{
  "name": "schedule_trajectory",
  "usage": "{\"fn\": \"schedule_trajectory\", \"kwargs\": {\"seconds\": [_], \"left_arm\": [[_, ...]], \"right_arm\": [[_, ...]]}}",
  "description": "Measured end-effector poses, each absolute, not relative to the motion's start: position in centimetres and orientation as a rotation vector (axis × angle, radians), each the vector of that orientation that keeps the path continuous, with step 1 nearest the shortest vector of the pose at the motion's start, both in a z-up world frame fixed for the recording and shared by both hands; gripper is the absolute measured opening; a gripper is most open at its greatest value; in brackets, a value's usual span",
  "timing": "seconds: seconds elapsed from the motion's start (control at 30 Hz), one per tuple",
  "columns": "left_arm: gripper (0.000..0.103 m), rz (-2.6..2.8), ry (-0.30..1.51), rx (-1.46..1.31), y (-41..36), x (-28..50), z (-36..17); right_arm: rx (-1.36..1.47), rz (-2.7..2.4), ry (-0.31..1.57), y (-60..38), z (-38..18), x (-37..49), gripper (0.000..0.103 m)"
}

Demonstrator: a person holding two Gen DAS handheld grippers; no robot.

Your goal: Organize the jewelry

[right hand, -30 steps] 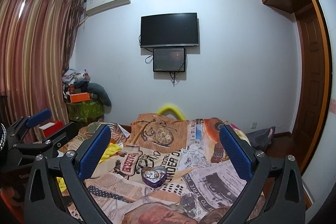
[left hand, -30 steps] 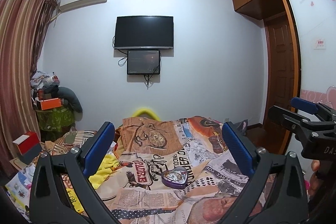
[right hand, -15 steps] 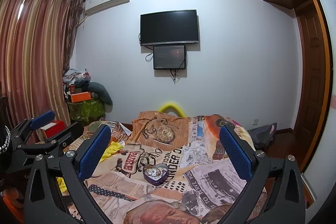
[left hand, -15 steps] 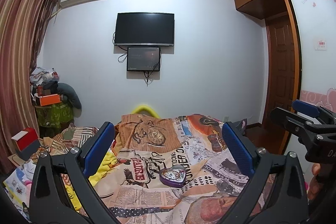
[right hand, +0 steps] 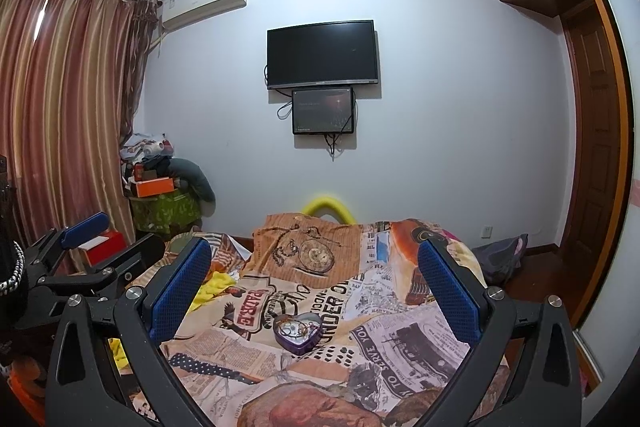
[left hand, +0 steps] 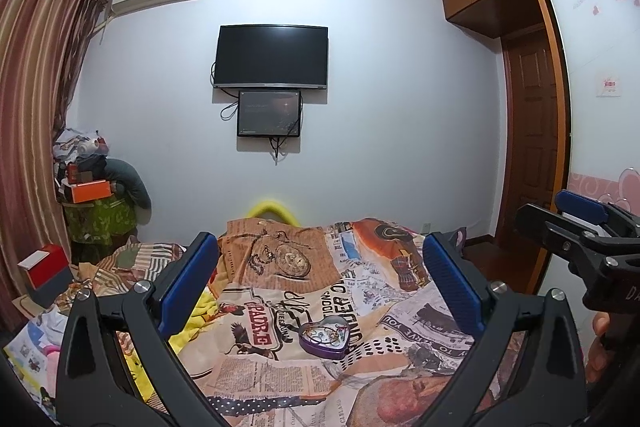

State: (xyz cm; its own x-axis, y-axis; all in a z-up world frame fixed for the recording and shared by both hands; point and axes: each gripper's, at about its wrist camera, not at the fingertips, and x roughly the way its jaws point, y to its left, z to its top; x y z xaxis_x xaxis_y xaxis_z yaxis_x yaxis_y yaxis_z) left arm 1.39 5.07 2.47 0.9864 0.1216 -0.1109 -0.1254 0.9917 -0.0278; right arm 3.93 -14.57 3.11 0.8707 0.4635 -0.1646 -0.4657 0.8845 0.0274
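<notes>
A purple heart-shaped tin (left hand: 326, 338) with jewelry inside lies open on the patterned bed cover; it also shows in the right wrist view (right hand: 298, 331). My left gripper (left hand: 320, 285) is open and empty, held above the bed well short of the tin. My right gripper (right hand: 314, 287) is open and empty, at the same height. Each gripper shows at the edge of the other's view: the right one (left hand: 580, 223) on the right, the left one (right hand: 92, 239) on the left.
The bed cover (left hand: 280, 375) fills the foreground. A yellow cloth (right hand: 214, 285) lies at the bed's left. A red box (left hand: 42, 265) and a pile of boxes (left hand: 86, 189) stand by the curtain. A wooden door (right hand: 592, 155) and a dark bag (right hand: 500, 259) are at the right.
Both views have tilted slightly upward and the tin sits lower in frame. Both grippers stay open and empty.
</notes>
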Motion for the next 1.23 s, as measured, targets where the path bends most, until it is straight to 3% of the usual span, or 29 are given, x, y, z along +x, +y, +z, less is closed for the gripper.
{"fn": "schedule_trajectory", "kwargs": {"seconds": [1.23], "left_arm": [[0.103,0.077,0.124,-0.039,4.89,1.86,1.96]], "right_arm": [[0.001,0.472,0.183,-14.68,2.95,4.36,0.102]]}}
